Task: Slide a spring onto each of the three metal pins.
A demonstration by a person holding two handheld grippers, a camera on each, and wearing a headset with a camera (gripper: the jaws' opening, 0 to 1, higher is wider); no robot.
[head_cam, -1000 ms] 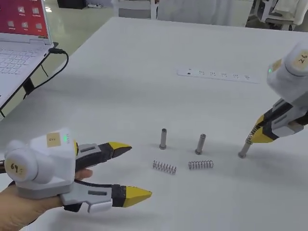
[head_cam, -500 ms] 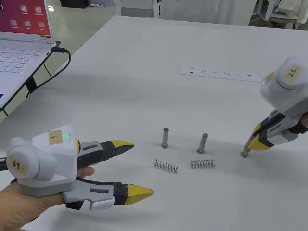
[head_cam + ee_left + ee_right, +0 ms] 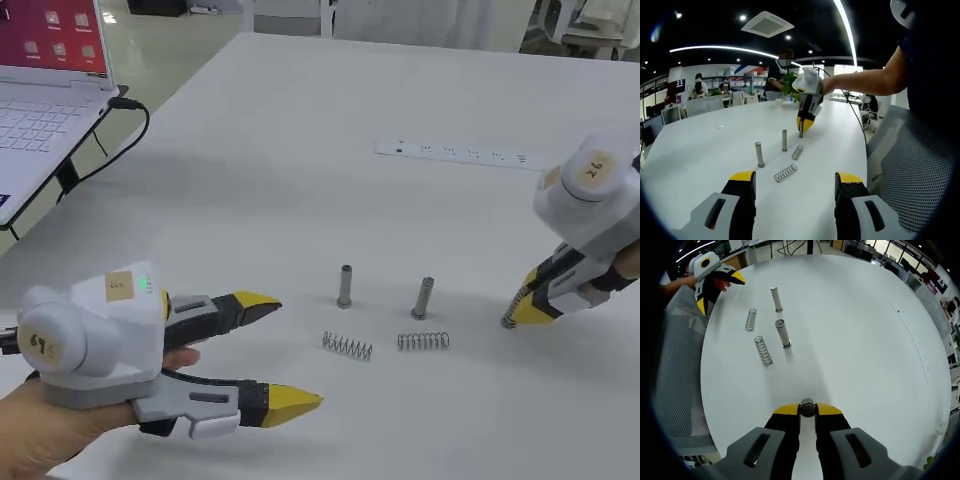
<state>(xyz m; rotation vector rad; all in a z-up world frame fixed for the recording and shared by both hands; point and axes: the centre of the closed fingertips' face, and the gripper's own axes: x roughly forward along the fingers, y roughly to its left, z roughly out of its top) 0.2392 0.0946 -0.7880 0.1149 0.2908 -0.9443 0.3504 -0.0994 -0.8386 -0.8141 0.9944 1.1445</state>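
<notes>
Three short grey metal pins stand upright on the white tabletop (image 3: 300, 170). The left pin (image 3: 345, 286) and the middle pin (image 3: 425, 298) are bare, each with a slightly wider foot. Just in front of each lies a loose spring on its side: the left spring (image 3: 347, 346) and the middle spring (image 3: 423, 341), both thin steel coils, apart from their pins.

The right pin (image 3: 509, 320) stands well off to the right, with the third spring (image 3: 516, 303) threaded over it. The right tongs (image 3: 527, 312), with yellow tips, are closed on this spring. In the right gripper view the pin's round top sits between the nearly shut jaws.

The left tongs (image 3: 297, 352) are held in a hand (image 3: 40, 430) at the near left, with the jaws spread wide and nothing in them, well apart from the pins.

A laptop (image 3: 40, 80) and a power strip (image 3: 460, 155) lie farther back.
</notes>
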